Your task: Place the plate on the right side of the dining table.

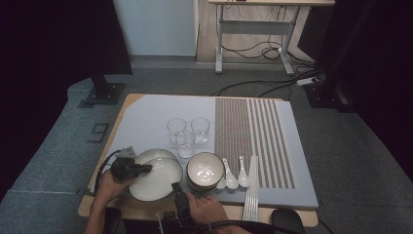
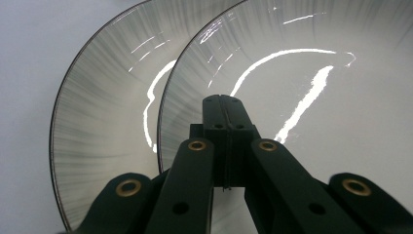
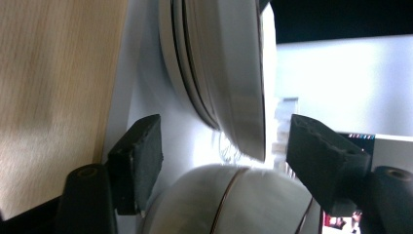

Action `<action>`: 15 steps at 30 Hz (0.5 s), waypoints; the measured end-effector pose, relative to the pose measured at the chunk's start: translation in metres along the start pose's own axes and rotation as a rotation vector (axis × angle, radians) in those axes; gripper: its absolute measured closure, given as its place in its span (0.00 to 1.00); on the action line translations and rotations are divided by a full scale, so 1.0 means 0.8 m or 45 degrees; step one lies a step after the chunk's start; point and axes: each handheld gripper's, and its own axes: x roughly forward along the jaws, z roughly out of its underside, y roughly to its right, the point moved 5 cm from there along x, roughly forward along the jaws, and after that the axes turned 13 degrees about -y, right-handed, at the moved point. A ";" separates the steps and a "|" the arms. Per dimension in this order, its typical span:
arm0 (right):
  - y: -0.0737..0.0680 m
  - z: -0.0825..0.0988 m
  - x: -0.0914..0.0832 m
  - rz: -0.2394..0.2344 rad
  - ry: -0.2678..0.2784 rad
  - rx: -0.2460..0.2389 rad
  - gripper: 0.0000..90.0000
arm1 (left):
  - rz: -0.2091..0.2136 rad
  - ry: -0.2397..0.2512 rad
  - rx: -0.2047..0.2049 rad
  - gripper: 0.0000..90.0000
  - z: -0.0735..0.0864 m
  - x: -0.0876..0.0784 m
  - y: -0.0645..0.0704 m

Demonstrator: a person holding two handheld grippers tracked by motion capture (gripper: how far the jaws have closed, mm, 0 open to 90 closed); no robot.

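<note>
Two white plates with dark rims lie stacked at the front left of the grey mat (image 1: 146,117), the top plate (image 1: 158,181) shifted toward me off the lower plate (image 1: 152,155). My left gripper (image 1: 149,167) reaches in from the left, its jaws shut together over the top plate (image 2: 341,126), with the lower plate (image 2: 102,126) behind. My right gripper (image 1: 175,186) is at the stack's front right edge. In the right gripper view the right gripper (image 3: 226,139) stands open with the plates' rim (image 3: 234,83) between its pads, untouched.
A stack of bowls (image 1: 204,170) sits right of the plates, close under the right gripper (image 3: 219,200). Three glasses (image 1: 187,131) stand behind. Two white spoons (image 1: 236,174), several chopsticks (image 1: 251,195) and a striped placemat (image 1: 253,136) lie to the right. The wooden table edge (image 3: 53,97) runs along the front.
</note>
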 end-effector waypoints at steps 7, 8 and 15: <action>0.001 -0.020 0.002 0.030 0.087 -0.090 0.47 | 0.004 0.000 -0.001 1.00 0.000 0.000 0.000; 0.002 -0.023 0.002 0.021 0.097 -0.098 0.49 | 0.004 0.000 -0.001 1.00 0.000 0.000 0.000; 0.002 -0.037 0.009 -0.046 0.120 -0.114 0.61 | 0.005 -0.001 0.000 1.00 0.000 0.000 0.000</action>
